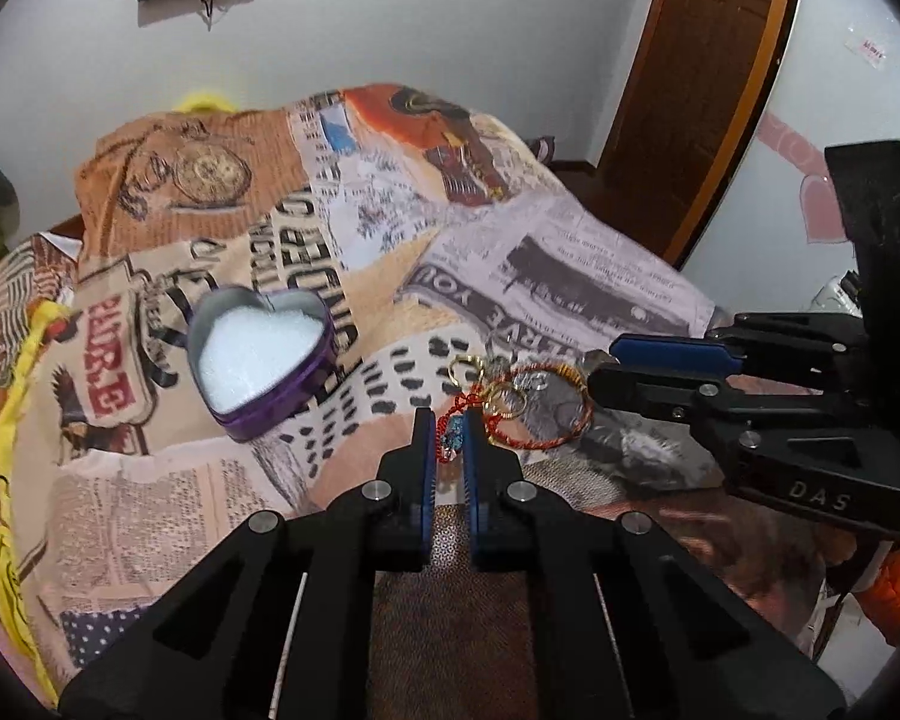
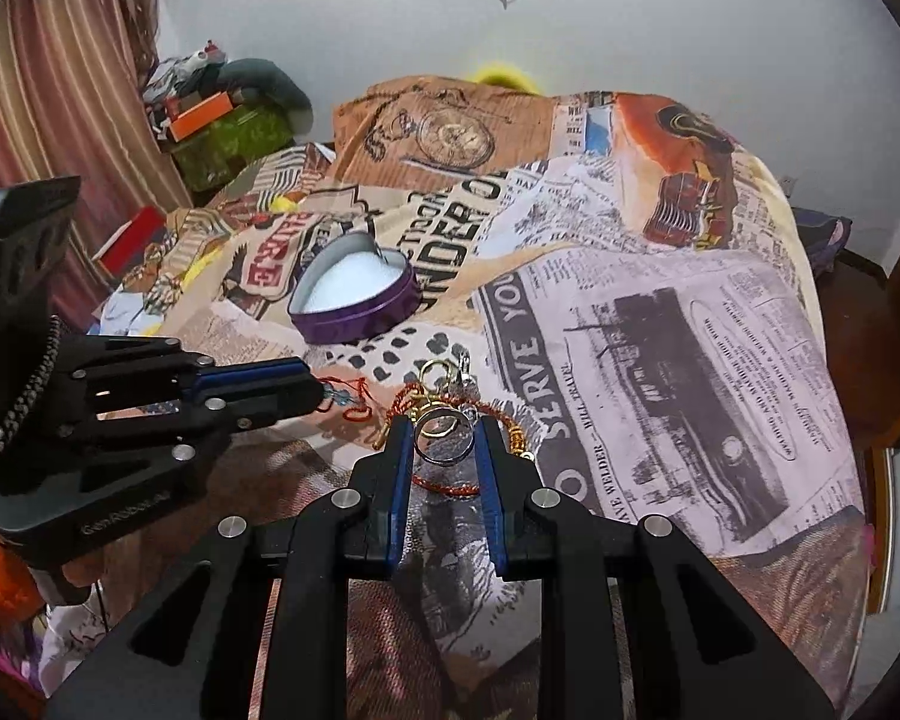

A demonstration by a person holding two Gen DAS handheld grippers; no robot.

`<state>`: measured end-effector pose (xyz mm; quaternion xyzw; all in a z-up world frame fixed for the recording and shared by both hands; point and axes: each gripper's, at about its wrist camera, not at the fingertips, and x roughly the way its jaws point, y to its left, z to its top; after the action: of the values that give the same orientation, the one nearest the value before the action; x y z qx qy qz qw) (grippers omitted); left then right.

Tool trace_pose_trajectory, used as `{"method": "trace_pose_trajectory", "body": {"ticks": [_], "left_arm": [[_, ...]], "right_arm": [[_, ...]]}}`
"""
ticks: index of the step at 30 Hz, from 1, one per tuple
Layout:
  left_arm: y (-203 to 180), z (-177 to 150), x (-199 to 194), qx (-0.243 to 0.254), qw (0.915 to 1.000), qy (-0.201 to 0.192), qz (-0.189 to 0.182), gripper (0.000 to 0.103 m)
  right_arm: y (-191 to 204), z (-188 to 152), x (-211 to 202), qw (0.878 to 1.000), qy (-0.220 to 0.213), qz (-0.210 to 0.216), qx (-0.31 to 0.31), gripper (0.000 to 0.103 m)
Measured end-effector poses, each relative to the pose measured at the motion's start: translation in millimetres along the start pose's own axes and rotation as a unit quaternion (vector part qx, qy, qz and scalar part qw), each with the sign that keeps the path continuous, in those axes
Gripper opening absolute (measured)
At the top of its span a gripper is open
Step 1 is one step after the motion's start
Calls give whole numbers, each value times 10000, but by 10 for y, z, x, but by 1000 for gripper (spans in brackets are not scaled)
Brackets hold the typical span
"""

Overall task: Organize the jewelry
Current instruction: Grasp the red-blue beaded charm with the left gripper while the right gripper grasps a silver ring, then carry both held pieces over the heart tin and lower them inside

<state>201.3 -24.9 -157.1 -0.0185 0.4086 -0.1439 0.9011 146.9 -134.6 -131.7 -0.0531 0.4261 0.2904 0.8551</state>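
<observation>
I had both grippers down in the small heap of jewelry [image 2: 450, 414] on the printed bedspread [image 2: 690, 324], and nothing had gone into the heart-shaped tin [image 1: 264, 354] yet. Its white padding lay bare, and it sat well apart, beyond and to the left of my left fingers. The left gripper [image 1: 448, 420] was nearly closed, its blue pads pinched on a red cord charm [image 1: 452, 429] with a little blue bead just at the fingertips. The right gripper [image 2: 444, 432] stood only narrowly open, with a silver ring [image 2: 444, 441] sitting between its pads; I judged it clamped on that ring, though I could not see the contact on both sides clearly. Just past the right fingertips lay gold rings [image 2: 435, 375], and a red and gold bracelet [image 2: 450, 486] curved beneath them. So I reckoned the job had barely begun: two pieces gripped, all still to be carried to the tin.
</observation>
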Motion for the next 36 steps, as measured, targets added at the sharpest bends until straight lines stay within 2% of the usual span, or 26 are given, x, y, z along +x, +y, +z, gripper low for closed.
{"method": "trace_pose_trajectory", "body": {"ticks": [13,23,29,36], "left_arm": [[176,142,-503,-202,9978,-565,278,7],[536,317,-712,-350,9931,-918,634,7],[771,375,-620,-439,9920,-890,777,7],[983,368,-269,-518,9947,-550,698,7]], "right_arm": [[213,227,-309,9986,-508,-83,-118,19],[419,526,-219,9973,-685,19,-280,19],[508,663,9,9977,-561,116,-371,19],[494,815,360,9988,-233,243,-352,19]]}}
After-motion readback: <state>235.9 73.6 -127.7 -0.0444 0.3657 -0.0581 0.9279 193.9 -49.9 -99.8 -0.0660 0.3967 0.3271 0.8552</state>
